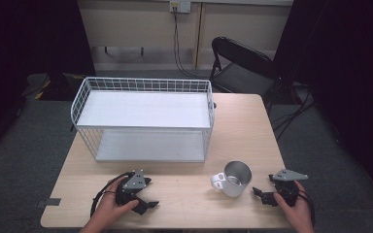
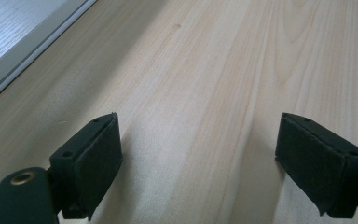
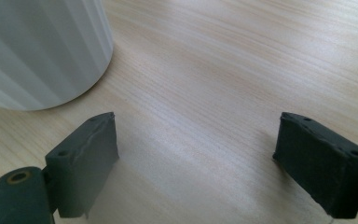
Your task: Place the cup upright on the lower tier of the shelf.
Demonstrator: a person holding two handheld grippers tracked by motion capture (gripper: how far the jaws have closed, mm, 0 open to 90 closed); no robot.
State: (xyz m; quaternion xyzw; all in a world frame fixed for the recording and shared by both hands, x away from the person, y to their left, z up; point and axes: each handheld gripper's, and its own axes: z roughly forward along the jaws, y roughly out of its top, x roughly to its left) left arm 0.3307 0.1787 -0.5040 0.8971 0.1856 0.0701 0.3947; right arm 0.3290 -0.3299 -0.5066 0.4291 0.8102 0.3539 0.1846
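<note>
A white ribbed mug [image 1: 233,178] with a shiny metal inside stands upright on the wooden table [image 1: 243,126], near the front right, its handle turned left. In the right gripper view the mug's wall [image 3: 42,46] rises at the upper left, just beyond the left jaw. My right gripper [image 1: 261,195] rests on the table right of the mug, pointing at it, and stands open [image 3: 196,140] with bare wood between the jaws. My left gripper [image 1: 150,193] lies at the front left, pointing right, also open [image 2: 198,140] and holding nothing.
A white two-tier wire rack [image 1: 143,119] takes up the back left half of the table; its lower shelf edge [image 2: 9,32] shows at the upper left of the left gripper view. A black folding chair [image 1: 243,65] stands behind the table. Bare wood lies between the grippers.
</note>
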